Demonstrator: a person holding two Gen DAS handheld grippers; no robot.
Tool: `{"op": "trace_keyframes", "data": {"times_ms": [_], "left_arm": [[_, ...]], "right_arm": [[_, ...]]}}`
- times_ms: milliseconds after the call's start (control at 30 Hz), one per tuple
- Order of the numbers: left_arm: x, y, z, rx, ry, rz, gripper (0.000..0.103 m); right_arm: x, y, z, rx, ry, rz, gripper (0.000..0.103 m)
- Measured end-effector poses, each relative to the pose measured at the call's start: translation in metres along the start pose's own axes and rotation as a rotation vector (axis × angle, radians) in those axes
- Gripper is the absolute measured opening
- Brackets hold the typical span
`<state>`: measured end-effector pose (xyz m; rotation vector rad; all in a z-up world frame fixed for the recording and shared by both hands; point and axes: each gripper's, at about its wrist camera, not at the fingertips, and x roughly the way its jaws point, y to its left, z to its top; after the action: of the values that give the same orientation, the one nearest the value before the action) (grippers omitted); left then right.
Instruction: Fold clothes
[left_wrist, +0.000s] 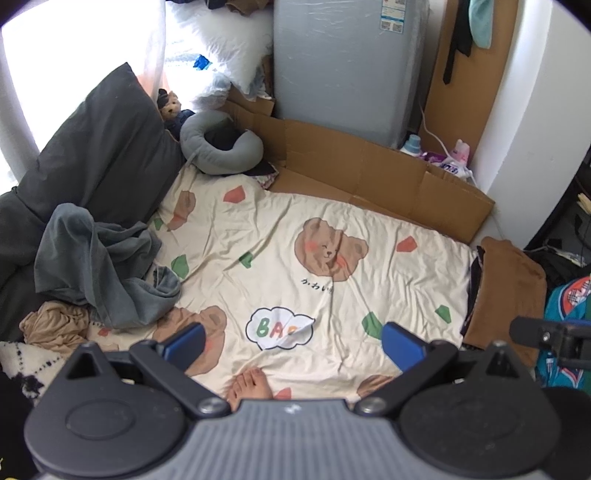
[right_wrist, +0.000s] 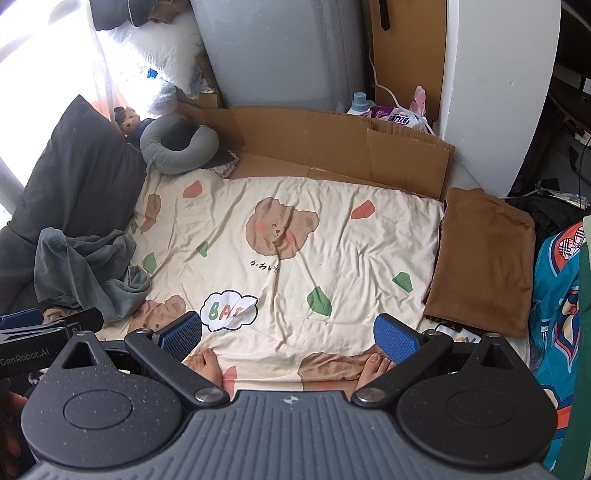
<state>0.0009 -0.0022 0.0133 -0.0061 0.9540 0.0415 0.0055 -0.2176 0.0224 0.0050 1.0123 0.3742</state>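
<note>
Right of right gripper (right_wrist: 288, 334) fingers: brown garment (right_wrist: 484, 258) folded flat on bed (right_wrist: 332, 236), long axis running away from fingers. Left of left gripper (left_wrist: 293, 345) fingers: grey garment (left_wrist: 103, 269) crumpled, no clear axis, unfolded. Both grippers spread wide, empty. Judged partway.

Both wrist cameras sit high, and we look steeply down across the bear-print sheet (left_wrist: 295, 236) toward the cardboard (left_wrist: 369, 173). Our left view takes in more of the grey garment (left_wrist: 99, 266), our right view more of the folded brown cloth (right_wrist: 484, 258)
</note>
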Motion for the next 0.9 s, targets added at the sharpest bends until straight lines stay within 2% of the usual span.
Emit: {"op": "trace_keyframes", "data": {"times_ms": [900], "left_arm": [[0.0008,-0.0030,-0.0029,0.011,-0.002,-0.002,0.098]], "right_arm": [[0.0007,0.0060,-0.0001,-0.008,0.004,-0.006,0.102]]}}
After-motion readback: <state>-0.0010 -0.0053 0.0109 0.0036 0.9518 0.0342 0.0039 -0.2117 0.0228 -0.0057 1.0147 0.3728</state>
